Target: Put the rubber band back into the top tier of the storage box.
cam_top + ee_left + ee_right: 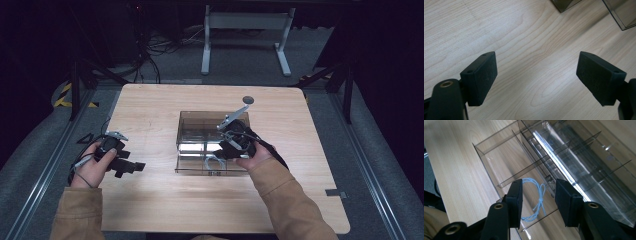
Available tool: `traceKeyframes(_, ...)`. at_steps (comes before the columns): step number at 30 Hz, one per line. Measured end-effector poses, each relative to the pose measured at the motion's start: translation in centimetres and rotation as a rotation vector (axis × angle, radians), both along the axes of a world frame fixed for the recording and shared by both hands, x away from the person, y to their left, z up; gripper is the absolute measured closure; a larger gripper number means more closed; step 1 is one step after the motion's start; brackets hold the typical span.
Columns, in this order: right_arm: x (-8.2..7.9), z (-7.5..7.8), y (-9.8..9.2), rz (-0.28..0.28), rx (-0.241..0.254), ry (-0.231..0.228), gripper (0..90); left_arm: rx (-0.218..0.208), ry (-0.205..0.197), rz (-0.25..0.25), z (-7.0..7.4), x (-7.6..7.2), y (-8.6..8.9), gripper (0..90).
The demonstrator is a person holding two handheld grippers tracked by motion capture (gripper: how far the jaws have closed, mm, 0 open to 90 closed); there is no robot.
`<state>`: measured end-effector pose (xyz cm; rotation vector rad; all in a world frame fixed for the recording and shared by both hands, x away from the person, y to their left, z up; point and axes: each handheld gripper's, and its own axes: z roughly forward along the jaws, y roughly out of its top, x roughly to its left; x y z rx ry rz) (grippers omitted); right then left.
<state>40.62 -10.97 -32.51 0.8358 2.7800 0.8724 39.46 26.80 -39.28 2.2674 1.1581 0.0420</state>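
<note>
String [535,198], a pale blue loop, lay loose in a near part of the clear box [486,146] on the table [150,210]. The right gripper [537,202] hung over it, spread and holding nothing. It could bump a thin wall or snag the string. The right gripper view showed the knot; the high view showed the left gripper [134,169], spread and empty, well apart from the box.

The cord [535,198] lies in a compartment of the box [574,157], below and between the right gripper's [538,197] fingers [517,197]. The left gripper's [536,77] fingers [480,77] flank bare table [529,50].
</note>
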Motion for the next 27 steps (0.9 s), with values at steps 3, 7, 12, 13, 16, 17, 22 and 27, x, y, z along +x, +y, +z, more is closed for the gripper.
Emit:
traceKeyframes(3, -0.2, 0.5, -0.5, -0.006, 0.016, -0.012, 58.6, -0.002, -0.001, 0.002, 0.0, 0.0, 0.0, 18.0)
traceKeyframes(7, -0.3, 0.8, -1.2, -0.025, 0.018, -0.023, 58.3, -0.002, -0.001, 0.001, 0.0, 0.1, 0.0, 18.0)
traceKeyframes(12, -0.5, 1.2, -2.5, -0.054, 0.029, -0.039, 57.5, -0.001, -0.002, 0.002, 0.0, 0.1, 0.0, 17.9)
traceKeyframes(13, -0.5, 1.3, -3.0, -0.063, 0.032, -0.041, 57.5, 0.000, -0.001, 0.002, 0.0, 0.1, 0.0, 17.9)
traceKeyframes(16, -0.5, 1.5, -3.9, -0.084, 0.040, -0.049, 57.5, -0.002, 0.000, 0.001, 0.0, 0.1, 0.0, 18.0)
traceKeyframes(17, -0.6, 1.6, -4.3, -0.097, 0.040, -0.047, 57.5, 0.000, -0.003, 0.001, 0.0, 0.2, -0.1, 18.0)
traceKeyframes(22, -0.7, 1.9, -6.4, -0.145, 0.046, -0.067, 57.5, 0.003, 0.001, -0.006, 0.0, 0.3, -0.3, 17.9)
traceKeyframes(27, -0.9, 1.8, -8.3, -0.188, 0.050, -0.064, 57.3, 0.001, 0.001, -0.002, 0.0, 0.3, -0.3, 17.9)
